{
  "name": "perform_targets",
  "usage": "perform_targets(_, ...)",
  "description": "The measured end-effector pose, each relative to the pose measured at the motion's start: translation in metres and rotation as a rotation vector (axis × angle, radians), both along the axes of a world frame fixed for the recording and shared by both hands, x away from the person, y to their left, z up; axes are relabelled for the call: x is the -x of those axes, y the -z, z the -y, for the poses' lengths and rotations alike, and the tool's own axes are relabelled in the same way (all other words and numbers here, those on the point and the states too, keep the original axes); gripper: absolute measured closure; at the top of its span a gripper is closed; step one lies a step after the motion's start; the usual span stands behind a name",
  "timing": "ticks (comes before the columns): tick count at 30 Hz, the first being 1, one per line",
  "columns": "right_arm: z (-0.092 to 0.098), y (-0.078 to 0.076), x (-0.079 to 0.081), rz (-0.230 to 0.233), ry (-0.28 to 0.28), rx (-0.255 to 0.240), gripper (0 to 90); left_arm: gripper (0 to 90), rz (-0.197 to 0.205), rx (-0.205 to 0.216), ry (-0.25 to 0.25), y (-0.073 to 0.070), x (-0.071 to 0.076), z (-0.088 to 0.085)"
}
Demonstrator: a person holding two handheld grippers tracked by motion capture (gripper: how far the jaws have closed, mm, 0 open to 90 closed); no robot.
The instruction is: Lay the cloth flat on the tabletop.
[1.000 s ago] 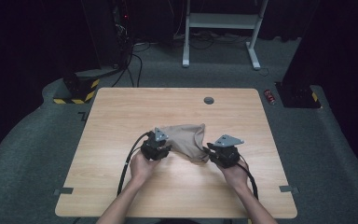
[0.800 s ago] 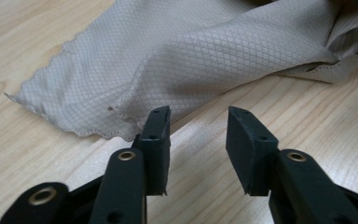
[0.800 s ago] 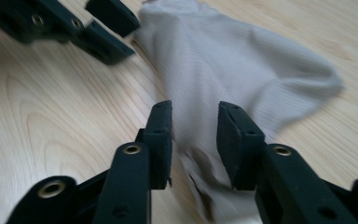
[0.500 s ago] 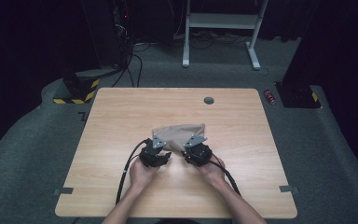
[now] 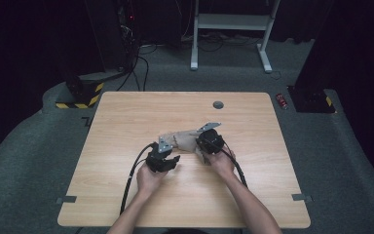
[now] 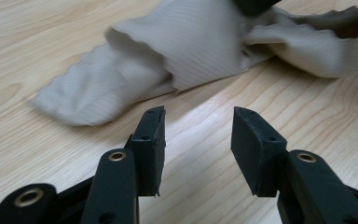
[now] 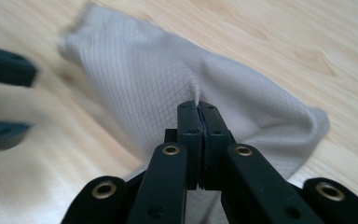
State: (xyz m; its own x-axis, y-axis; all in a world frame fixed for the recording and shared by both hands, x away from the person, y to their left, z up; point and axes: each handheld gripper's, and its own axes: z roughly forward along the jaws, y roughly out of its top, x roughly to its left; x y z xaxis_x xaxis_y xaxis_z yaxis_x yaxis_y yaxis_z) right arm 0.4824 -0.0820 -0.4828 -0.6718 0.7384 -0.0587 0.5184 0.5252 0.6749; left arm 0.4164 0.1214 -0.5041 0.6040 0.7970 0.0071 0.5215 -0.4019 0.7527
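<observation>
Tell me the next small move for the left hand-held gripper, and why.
Probably ease the left hand-held gripper forward onto the cloth's near edge and close. Its jaws stand open over bare table, short of the cloth, while the right hand-held gripper is already shut on a pinch of it.

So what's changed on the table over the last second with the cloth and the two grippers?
The right gripper swept in from the cloth's right end toward the middle, its fingers closing on a pinch of the beige cloth and folding it into a shorter bundle. The left gripper let go; it now sits open just short of the cloth. The wooden table and the small dark disc stayed put.
</observation>
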Motion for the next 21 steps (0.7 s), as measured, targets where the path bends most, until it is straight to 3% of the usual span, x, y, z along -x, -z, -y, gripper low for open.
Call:
perform_targets(3, 0.003, 0.008, -0.008, -0.039, 0.031, 0.019, 81.7, 55.5, -0.016, -0.009, 0.010, 0.002, -0.007, 0.009)
perform_targets(6, 0.008, 0.009, -0.006, -0.048, 0.039, -0.001, 77.9, 55.5, -0.028, -0.013, 0.010, 0.003, -0.015, 0.017)
perform_targets(12, 0.021, -0.005, 0.020, 0.020, -0.026, -0.062, 75.4, 54.0, -0.039, -0.022, -0.035, 0.004, -0.029, 0.026)
perform_targets(16, 0.030, -0.007, 0.038, 0.049, -0.053, -0.050, 73.2, 53.8, -0.061, 0.005, -0.092, 0.010, -0.038, 0.025)
perform_targets(21, 0.036, -0.004, 0.049, 0.067, -0.075, -0.026, 71.7, 54.4, -0.073, 0.024, -0.109, 0.013, -0.043, 0.023)
